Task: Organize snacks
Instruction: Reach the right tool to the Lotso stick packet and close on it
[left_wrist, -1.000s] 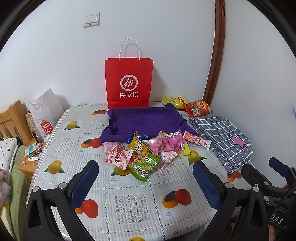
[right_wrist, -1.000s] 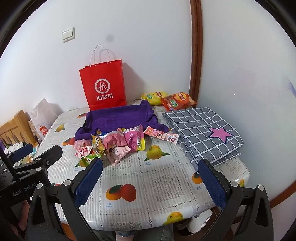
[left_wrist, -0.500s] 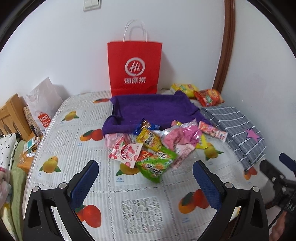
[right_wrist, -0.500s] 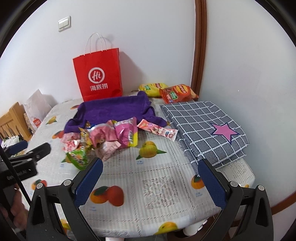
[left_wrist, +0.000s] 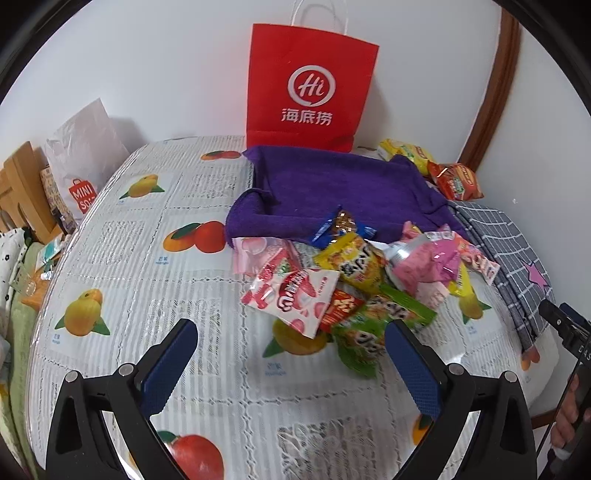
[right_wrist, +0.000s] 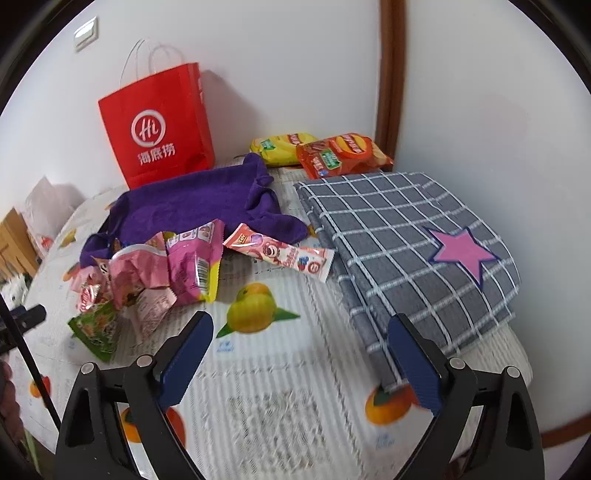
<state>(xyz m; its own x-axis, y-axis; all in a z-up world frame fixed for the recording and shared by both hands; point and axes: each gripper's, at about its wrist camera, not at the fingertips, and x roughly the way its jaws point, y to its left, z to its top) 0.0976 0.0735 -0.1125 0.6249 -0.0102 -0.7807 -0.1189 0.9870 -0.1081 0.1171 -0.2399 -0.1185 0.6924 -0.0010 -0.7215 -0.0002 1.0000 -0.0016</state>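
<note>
Currently both tongs are held wide apart, nothing between the pads. Left tongs (left_wrist: 290, 354) are hovering above the worktop (left_wrist: 147, 280), lined up on the near edge of the snack pile (left_wrist: 354, 273); the right-hand blue pad overlaps the green packet (left_wrist: 364, 341) in view, contact cannot be told. Right tongs (right_wrist: 299, 350) are held above bare tablecloth, between the pile and the grey checked cloth (right_wrist: 406, 251), touching nothing.

Snack pile is heaped mid-worktop, its far side lapping onto the front edge of the purple towel (left_wrist: 343, 188). Included are a pink-white strawberry packet (left_wrist: 291, 291), a yellow packet (left_wrist: 354, 260), a crumpled pink bag (right_wrist: 184, 266) and the green packet nearest the camera. One long pink stick packet (right_wrist: 284, 254) is lying apart from the heap, between the towel's corner and the checked cloth, its end at the cloth's edge.

Two more bags, yellow chips (right_wrist: 282, 147) and red chips (right_wrist: 341, 153), are seen at the back against the wall, beside the red paper bag (left_wrist: 310, 88), which is standing upright behind the towel. The checked cloth is folded, with a pink star patch on it.
</note>
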